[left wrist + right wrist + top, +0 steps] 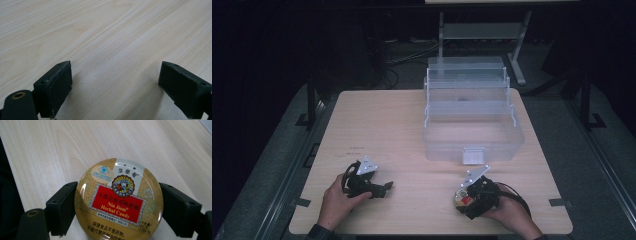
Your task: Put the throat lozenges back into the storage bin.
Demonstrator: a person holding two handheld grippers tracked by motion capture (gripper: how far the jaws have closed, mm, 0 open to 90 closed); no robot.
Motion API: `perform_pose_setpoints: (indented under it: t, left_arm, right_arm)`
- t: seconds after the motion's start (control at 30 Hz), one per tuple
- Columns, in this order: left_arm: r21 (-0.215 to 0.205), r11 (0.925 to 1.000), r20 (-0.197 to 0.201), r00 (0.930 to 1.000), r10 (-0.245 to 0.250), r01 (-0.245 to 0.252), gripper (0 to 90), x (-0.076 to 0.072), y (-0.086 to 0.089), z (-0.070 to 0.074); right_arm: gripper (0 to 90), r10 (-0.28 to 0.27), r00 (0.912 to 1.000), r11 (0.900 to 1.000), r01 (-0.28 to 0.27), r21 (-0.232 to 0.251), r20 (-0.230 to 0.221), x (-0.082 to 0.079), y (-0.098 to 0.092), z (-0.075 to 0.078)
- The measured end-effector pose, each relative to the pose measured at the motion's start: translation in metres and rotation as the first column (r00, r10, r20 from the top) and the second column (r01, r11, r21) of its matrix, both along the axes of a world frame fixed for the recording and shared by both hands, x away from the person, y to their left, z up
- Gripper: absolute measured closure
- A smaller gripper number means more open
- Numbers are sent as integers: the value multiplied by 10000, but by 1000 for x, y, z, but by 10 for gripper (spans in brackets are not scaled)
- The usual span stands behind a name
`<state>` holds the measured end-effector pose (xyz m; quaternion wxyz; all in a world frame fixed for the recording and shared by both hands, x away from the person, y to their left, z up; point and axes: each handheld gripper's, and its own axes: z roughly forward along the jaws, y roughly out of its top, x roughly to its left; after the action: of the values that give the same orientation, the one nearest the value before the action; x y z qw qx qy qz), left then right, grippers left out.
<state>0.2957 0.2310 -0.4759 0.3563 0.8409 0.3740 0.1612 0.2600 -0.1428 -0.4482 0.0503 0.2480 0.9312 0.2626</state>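
A round gold candy tin (117, 200) with a red label reading "Nin Jiom Herbal Candy" sits between the two black pads (62, 207) of my right gripper, which press on its sides. In the high view the tin (459, 200) and my right gripper (464, 197) lie near the table's front right, low over the wood. My left gripper (387, 187) rests at the front left. Its jaws (115, 85) stand wide open over bare wood with nothing between them.
A clear plastic box (472, 120) with raised tiered trays stands open at the back right of the light wooden table (382, 125), its latch facing me. A grey metal stand (482, 30) is behind the table. Dark floor surrounds the table edges.
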Motion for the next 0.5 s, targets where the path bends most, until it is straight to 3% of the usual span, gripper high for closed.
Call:
perform_pose_setpoints:
  t: [0.5]
  left_arm:
    - [-37, 10000, 6, 10000, 22, -22, 110, 0, 0, 0]
  right_arm:
    - [195, -487, 9988, 9988, 487, 94, 57, 2, -15, 10]
